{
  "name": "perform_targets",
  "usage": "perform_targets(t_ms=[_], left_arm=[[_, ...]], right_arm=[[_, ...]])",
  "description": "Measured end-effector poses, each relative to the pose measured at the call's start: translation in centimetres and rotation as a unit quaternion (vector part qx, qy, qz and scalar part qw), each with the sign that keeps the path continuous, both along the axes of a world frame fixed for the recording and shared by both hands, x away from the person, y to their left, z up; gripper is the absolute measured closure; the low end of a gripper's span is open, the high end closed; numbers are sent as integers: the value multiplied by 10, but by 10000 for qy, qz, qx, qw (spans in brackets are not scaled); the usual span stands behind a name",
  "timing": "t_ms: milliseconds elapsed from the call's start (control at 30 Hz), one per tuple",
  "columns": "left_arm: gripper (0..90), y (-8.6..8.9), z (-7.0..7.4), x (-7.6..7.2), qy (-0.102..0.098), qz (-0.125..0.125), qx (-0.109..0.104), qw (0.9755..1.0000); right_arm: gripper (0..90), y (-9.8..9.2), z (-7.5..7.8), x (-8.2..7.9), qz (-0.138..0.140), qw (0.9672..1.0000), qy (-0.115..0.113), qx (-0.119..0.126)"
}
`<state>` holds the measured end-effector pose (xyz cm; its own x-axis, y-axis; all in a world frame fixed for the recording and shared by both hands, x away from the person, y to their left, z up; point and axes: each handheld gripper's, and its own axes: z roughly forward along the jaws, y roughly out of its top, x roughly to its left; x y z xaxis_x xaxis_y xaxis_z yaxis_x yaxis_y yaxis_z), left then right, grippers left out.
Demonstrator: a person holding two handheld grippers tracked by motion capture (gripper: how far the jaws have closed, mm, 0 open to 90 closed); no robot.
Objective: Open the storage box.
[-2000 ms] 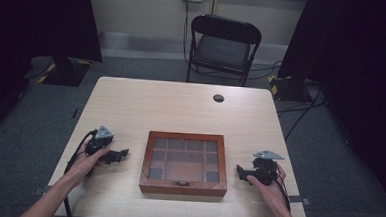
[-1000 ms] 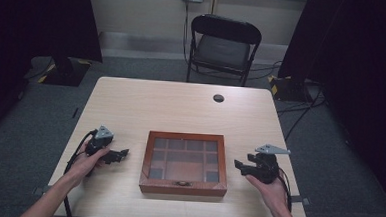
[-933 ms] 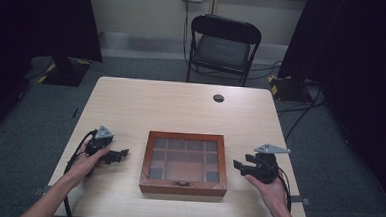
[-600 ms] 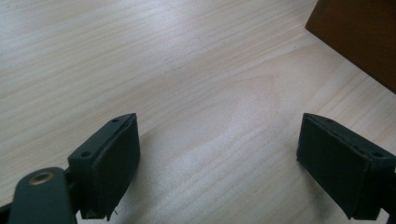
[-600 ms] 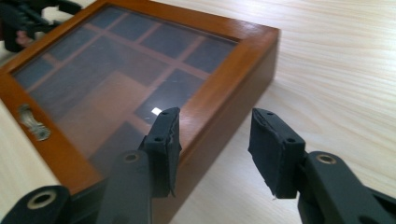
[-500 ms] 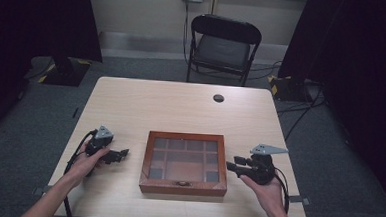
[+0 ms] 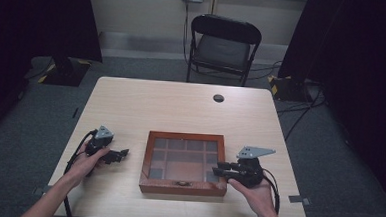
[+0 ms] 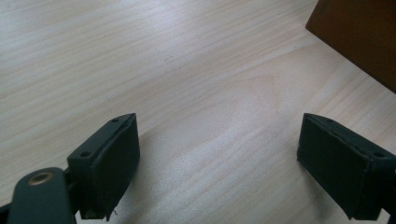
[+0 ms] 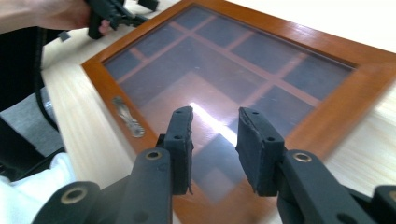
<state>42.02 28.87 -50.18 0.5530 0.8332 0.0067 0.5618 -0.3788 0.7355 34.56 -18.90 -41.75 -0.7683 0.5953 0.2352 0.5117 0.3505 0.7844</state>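
High view: a shallow wooden box with a glass-paned lid (image 7: 184,163) sits closed at the table's near middle. The right gripper (image 9: 214,140), jaws narrowly parted and empty, hovers over its right edge; the left gripper (image 7: 121,154) rests released alongside. Opening likely calls for approaching the small metal front latch (image 9: 127,118) squarely.

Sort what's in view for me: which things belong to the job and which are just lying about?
Likely in play:
wooden box, glass lid closed
metal latch on its front edge
right gripper, jaws over the lid
left gripper, jaws wide apart on the table

Lying about:
small dark disc
folding chair
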Motion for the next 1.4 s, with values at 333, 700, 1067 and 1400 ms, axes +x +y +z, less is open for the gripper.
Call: perform_targets(t_ms=[333,700,1067,1400], left_arm=[[116,0,0,1,21,-29,6,10000],[116,0,0,1,22,-28,3,10000],[116,-1,0,1,24,-27,2,10000],[116,-1,0,1,28,-20,-7,10000]], right_arm=[[745,29,-1,-4,524,9985,108,-95],[774,57,16,-1,848,9964,6,-37],[777,83,-2,-4,1171,9929,120,-171],[790,89,-14,-3,1299,9908,239,-294]])
